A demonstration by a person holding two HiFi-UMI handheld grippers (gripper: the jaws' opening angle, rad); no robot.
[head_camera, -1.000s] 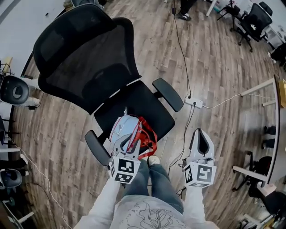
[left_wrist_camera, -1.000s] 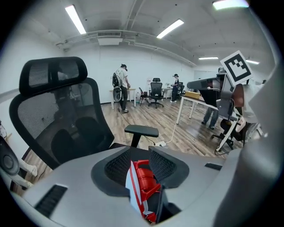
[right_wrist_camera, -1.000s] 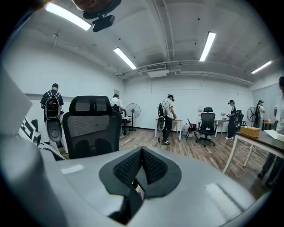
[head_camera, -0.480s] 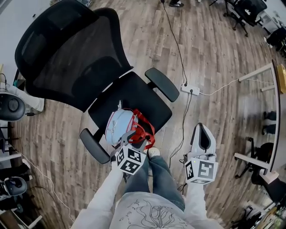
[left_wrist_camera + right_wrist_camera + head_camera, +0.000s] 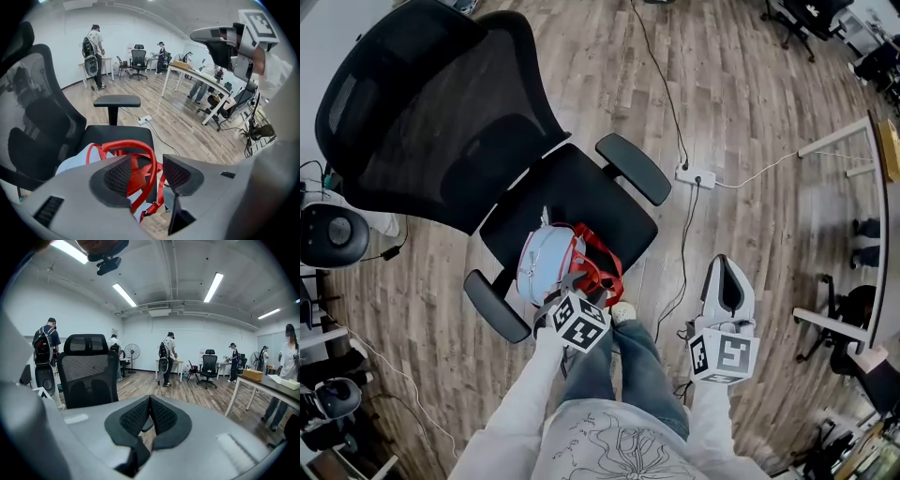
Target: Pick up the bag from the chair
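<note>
A light blue bag (image 5: 542, 262) with red straps (image 5: 598, 265) lies on the front of the black office chair's seat (image 5: 581, 202). My left gripper (image 5: 575, 287) is at the bag's near edge, over the straps. In the left gripper view it (image 5: 147, 173) is open, and the bag's red handle loop (image 5: 143, 149) arches up between the two pads, with the blue body (image 5: 75, 161) at lower left. My right gripper (image 5: 727, 272) hangs over the floor to the right of the chair. In its own view it (image 5: 150, 416) is shut and holds nothing.
A power strip (image 5: 696, 175) with cables lies on the wooden floor right of the chair. The person's legs and a shoe (image 5: 623, 312) are just below the seat. A table leg (image 5: 834, 141) runs at far right. People, tables (image 5: 201, 77) and other chairs stand farther back.
The left gripper has turned and shifted right from the blue body onto the red straps. The bag stays on the seat. The right gripper has hardly moved.
</note>
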